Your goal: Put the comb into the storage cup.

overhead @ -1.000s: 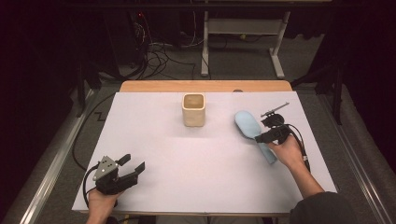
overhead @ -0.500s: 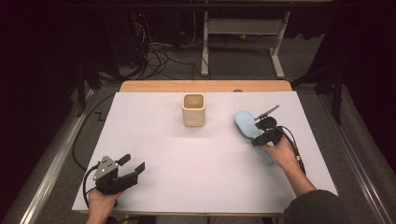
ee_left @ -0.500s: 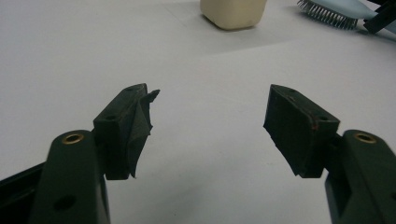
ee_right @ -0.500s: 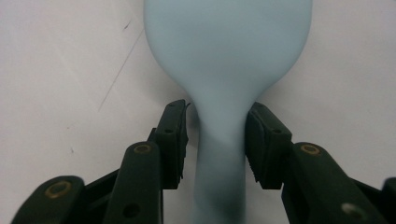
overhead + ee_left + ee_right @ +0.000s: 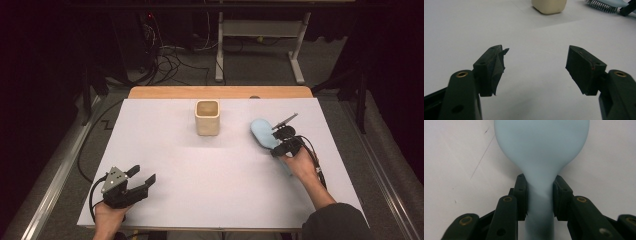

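Note:
A light blue hairbrush (image 5: pixel 261 131) lies bristles down on the white table cover (image 5: pixel 210 190), right of centre. My right gripper (image 5: pixel 282 144) is shut on its narrow neck, and in the right gripper view the two jaws press both sides of the hairbrush (image 5: pixel 541 145) just below the head. The person's hand hides most of the handle. At the table's near left corner my left gripper (image 5: pixel 142 181) is open and holds nothing. In the left gripper view its jaws (image 5: pixel 536 65) stand wide apart over bare table, with the brush's bristles (image 5: pixel 602 6) far off.
A beige square cup (image 5: pixel 207 117) stands upright at the middle back, left of the brush, and also shows as the cup (image 5: pixel 549 6) in the left gripper view. A wooden table edge (image 5: pixel 220 92) runs behind the cover. Cables and a stand lie on the floor beyond.
My right gripper and hand have shifted a little to the left, and the brush head with them. The left gripper has stayed where it was.

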`<state>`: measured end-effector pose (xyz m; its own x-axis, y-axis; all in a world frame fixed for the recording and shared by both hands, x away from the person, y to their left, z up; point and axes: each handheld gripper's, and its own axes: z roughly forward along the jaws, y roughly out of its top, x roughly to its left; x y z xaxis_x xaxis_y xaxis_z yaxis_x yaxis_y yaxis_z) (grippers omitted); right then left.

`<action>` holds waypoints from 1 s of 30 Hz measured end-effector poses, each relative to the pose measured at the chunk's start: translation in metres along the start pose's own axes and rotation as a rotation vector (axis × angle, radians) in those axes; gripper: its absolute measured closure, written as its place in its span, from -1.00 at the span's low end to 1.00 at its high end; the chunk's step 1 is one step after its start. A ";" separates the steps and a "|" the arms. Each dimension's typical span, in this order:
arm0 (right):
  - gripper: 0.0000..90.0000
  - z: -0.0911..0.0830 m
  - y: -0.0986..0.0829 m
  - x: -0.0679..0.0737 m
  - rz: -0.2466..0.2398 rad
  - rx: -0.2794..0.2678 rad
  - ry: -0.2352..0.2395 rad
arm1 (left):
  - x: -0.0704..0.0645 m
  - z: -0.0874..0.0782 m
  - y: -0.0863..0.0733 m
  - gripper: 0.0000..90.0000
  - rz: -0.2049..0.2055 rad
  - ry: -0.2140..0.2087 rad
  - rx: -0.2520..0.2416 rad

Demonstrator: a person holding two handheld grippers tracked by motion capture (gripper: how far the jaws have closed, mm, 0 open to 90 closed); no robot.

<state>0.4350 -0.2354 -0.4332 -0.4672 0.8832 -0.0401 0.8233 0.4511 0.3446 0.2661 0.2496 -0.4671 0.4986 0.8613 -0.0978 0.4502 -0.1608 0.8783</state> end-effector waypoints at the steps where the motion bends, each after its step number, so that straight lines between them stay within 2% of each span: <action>1: 0.57 0.000 0.000 0.000 -0.003 -0.001 -0.002 | 0.000 0.000 0.000 -0.31 0.000 0.000 0.000; 14: 0.57 -0.006 -0.005 0.002 -0.043 -0.060 -0.002 | 0.000 0.000 0.002 -0.36 -0.008 0.009 0.015; 20: 0.57 -0.012 -0.010 0.005 -0.049 -0.093 0.013 | 0.000 0.000 0.003 -0.36 -0.020 0.004 0.020; 21: 0.57 -0.017 -0.012 0.008 -0.064 -0.108 0.018 | 0.000 0.000 0.004 -0.36 -0.022 -0.001 0.019; 30: 0.57 -0.030 -0.026 0.015 -0.078 -0.176 0.048 | -0.003 0.001 0.007 -0.35 -0.010 -0.011 0.017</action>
<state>0.3972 -0.2378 -0.4150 -0.5460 0.8372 -0.0298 0.7165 0.4851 0.5013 0.2686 0.2448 -0.4611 0.5020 0.8576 -0.1119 0.4679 -0.1605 0.8691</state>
